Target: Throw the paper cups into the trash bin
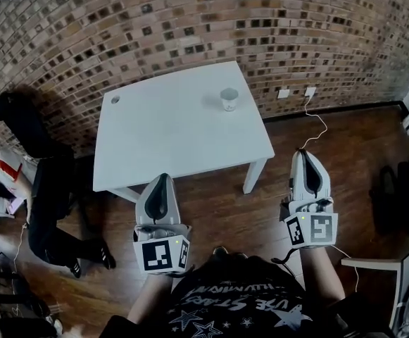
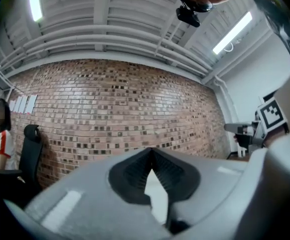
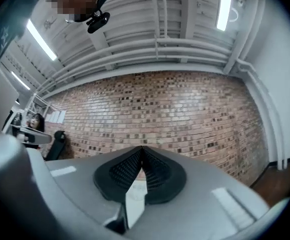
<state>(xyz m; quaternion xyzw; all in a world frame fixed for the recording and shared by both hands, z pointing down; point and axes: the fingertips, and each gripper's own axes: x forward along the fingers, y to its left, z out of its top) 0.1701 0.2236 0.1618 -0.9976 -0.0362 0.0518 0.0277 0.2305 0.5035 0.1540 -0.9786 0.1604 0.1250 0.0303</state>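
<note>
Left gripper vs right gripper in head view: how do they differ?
The left gripper tip meets the white table's near edge in the picture; the right gripper is over wood floor, right of the table leg. The right gripper sits higher in frame than the left gripper. Shared: both shut, empty, pointing toward the brick wall.

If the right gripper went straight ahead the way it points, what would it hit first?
Probably the brick wall: the right gripper aims just above the white table, though depth is unclear.

Left tool (image 1: pixel 162 178), right tool (image 1: pixel 303 153) — both closed, empty.
</note>
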